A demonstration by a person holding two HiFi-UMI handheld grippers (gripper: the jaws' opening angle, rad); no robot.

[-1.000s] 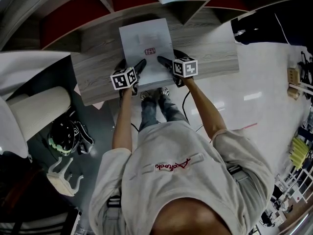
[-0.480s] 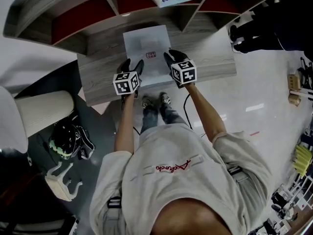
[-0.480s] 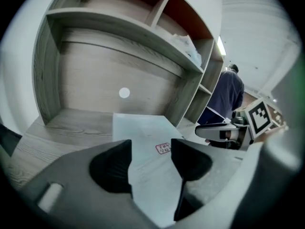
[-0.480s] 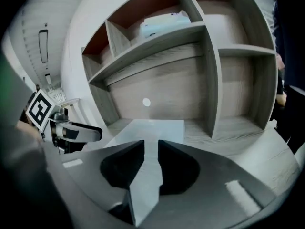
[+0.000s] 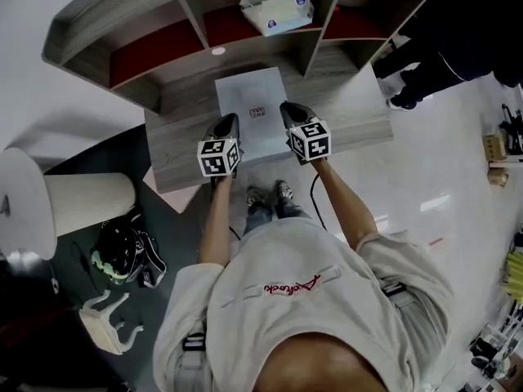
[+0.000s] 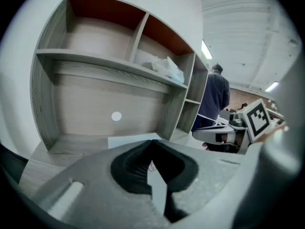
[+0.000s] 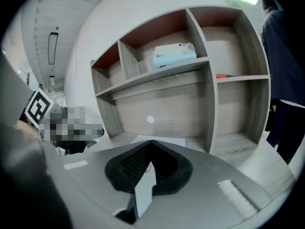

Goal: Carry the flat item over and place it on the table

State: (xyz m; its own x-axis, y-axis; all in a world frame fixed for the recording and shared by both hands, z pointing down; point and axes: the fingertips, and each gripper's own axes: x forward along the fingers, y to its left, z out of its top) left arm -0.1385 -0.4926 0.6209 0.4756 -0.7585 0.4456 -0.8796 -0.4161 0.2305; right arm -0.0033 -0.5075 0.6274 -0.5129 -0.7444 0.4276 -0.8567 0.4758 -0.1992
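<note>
White flat sheet [image 5: 249, 88]: near edge clamped in my left gripper [image 5: 226, 127] and right gripper [image 5: 289, 114], rest lying on wood desk [image 5: 359, 113]. Risk: uneven lift could buckle or slip sheet; far edge could snag shelf unit [image 5: 131, 19].

Flat sheet [image 5: 245, 92] on the table [image 5: 347, 109] before the shelf [image 5: 106, 24]; tissue pack [image 5: 276, 11] inside shelf.

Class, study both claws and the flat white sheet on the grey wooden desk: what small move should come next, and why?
Probably lift the flat white sheet slightly, keeping it level, both claws together. The left claw and right claw are each shut on the sheet, one at each side, yet it appears to lie flat on the grey wooden desk.
</note>
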